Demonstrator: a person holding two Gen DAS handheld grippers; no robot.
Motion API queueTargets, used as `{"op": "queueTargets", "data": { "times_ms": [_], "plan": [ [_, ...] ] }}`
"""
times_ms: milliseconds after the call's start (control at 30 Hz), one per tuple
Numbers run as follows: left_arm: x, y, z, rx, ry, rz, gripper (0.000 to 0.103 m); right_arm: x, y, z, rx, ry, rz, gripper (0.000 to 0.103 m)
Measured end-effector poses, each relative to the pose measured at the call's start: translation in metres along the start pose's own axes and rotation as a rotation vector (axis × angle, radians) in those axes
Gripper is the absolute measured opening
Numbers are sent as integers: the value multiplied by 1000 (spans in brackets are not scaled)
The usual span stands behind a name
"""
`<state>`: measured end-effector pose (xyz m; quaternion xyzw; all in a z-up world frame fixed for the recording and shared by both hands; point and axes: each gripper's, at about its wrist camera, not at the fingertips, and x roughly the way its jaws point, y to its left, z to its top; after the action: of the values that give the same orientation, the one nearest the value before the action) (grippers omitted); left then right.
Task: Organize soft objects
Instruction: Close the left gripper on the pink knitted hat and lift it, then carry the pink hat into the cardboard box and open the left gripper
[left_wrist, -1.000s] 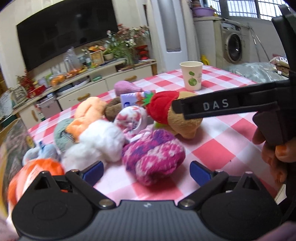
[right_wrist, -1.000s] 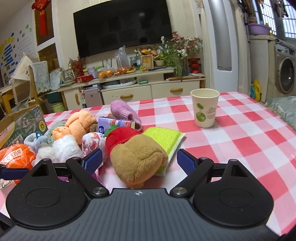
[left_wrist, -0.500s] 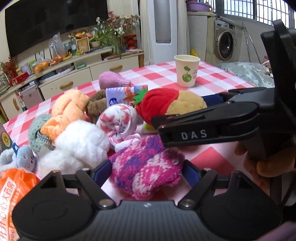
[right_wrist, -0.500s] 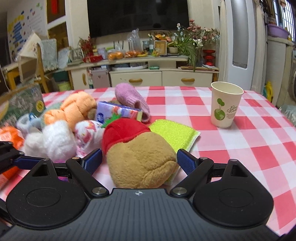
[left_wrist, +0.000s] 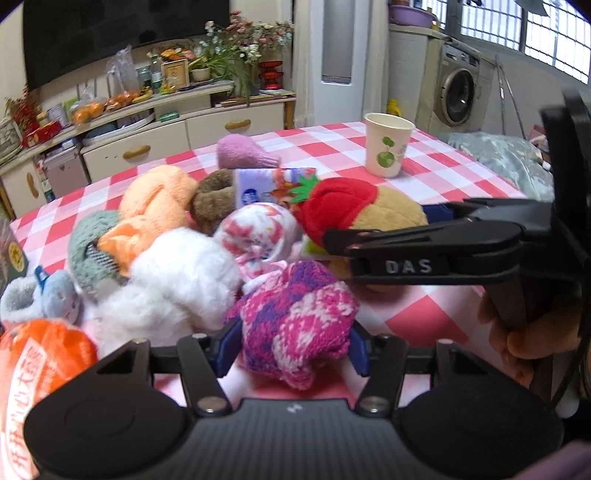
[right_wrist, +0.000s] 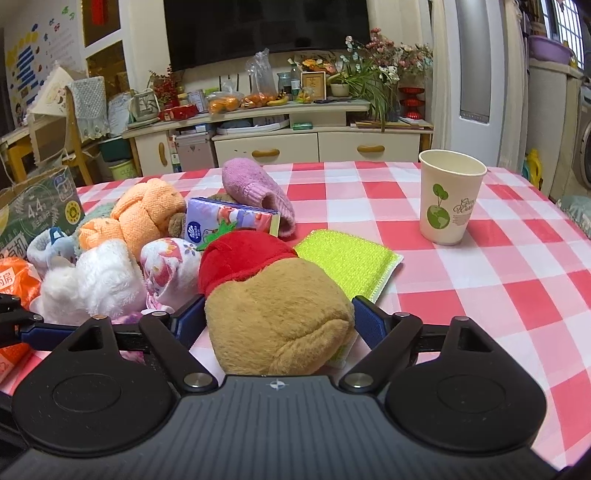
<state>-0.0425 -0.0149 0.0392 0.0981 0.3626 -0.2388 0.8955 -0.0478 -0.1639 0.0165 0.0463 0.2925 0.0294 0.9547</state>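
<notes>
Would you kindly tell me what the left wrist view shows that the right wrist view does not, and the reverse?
Only the left wrist view shows the left gripper, whose jaws have just been closing on the pink and purple knitted sock, and the hand holding the other gripper.

Only the right wrist view shows the green sponge cloth and the right gripper astride the brown plush toy.

Both show the paper cup, the tissue pack and the checked tablecloth.

Pink-purple knit sock (left_wrist: 299, 321), red-white checked tablecloth (right_wrist: 480, 280)
</notes>
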Motion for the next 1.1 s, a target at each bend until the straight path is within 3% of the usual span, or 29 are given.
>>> {"op": "queueTargets", "data": {
  "times_ms": [333, 667, 867, 1100],
  "plan": [
    [-30, 26, 7, -85, -81, -14, 55, -14, 6, 0, 107, -64, -25, 100],
    [-65, 68, 16, -187, -193, 12, 55, -27, 19, 15, 205, -109, 3, 100],
    [-90, 99, 17, -239, -270, 60, 55, -30, 45, 29, 205, -118, 61, 100],
    [-113, 145, 10, -327, -333, 177, 56, -22, 89, 49, 156, -131, 152, 100]
  ]
}}
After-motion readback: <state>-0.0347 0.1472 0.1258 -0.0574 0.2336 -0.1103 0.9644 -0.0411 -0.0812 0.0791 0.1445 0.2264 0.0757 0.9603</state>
